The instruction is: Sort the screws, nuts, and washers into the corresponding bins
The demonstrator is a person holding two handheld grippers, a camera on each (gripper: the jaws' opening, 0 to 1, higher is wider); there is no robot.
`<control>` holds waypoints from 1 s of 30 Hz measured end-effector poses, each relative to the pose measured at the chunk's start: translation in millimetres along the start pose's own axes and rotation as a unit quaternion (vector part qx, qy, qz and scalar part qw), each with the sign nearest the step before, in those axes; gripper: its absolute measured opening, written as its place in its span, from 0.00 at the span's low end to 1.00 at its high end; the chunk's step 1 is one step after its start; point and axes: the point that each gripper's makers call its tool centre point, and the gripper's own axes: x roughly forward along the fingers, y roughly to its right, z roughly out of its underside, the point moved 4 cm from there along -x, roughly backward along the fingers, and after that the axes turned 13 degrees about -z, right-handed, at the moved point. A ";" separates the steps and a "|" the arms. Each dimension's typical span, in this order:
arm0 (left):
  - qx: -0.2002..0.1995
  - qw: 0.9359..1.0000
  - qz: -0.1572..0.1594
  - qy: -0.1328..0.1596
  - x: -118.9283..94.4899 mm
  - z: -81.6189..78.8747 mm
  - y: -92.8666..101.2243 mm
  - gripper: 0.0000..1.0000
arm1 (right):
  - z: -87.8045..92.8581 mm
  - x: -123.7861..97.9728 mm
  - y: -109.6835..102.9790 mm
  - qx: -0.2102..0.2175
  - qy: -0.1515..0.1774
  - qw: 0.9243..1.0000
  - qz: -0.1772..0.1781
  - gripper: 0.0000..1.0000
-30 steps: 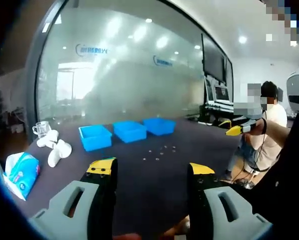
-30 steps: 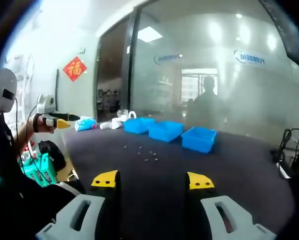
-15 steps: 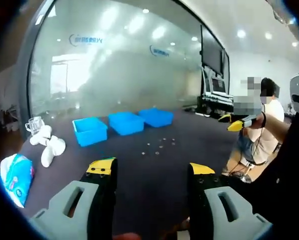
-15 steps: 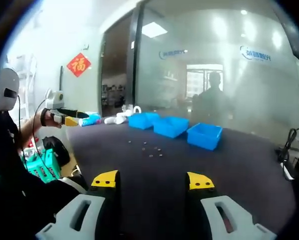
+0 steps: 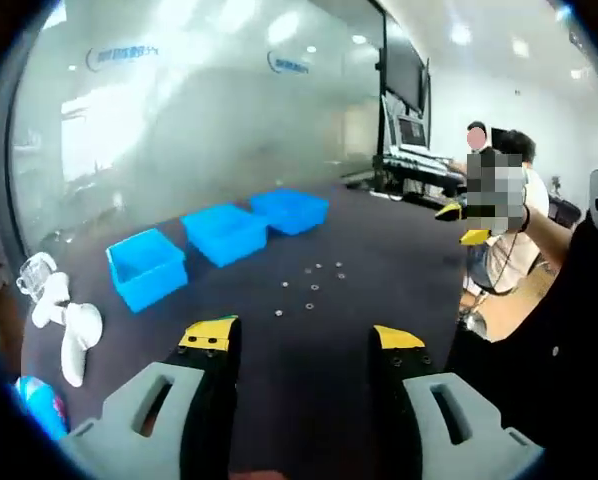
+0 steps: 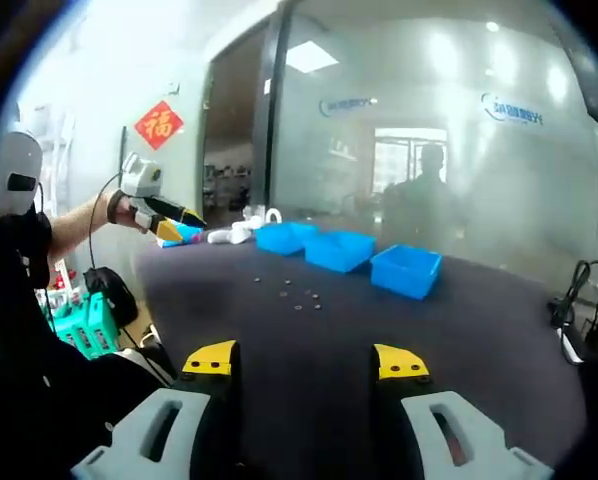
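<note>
Left hand-held gripper (image 5: 301,340) and right hand-held gripper (image 6: 303,362) both spread, empty, above dark matte surface (image 6: 459,340). Small metal fasteners (image 5: 309,283) lie scattered mid-surface, near three blue rectangular plastic bins (image 5: 224,233).

Left gripper view: rides above the near edge of the dark table (image 5: 379,270), looking along its own jaws across the tabletop toward the frosted glass wall (image 5: 179,130); set well back from the blue bins (image 5: 224,232).
Right gripper view: same near side, facing the glass wall (image 6: 429,150); bins (image 6: 334,250) well ahead.
Shared: tabletop, three bins, scattered small hardware (image 5: 309,288) (image 6: 299,298), glass wall.
Cross-sight: right gripper (image 5: 462,224) shows at the left view's right; left gripper (image 6: 169,222) at the right view's left.
</note>
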 end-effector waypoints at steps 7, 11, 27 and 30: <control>0.012 0.999 0.017 -0.038 36.7 -2.3 -4.7 0.47 | 0.2 0.1 2.0 0.002 0.000 1.000 0.001 0.47; 0.020 0.998 0.029 -0.057 48.7 -1.7 12.7 0.47 | 1.4 -0.1 2.8 0.004 0.000 1.000 0.002 0.47; 0.029 0.992 0.047 -0.118 92.1 8.6 10.6 0.45 | 2.7 -1.4 8.2 0.008 0.001 1.000 0.016 0.46; 0.031 0.990 0.051 -0.127 101.1 11.0 14.0 0.45 | 5.4 -3.1 9.3 0.008 0.001 1.000 0.016 0.46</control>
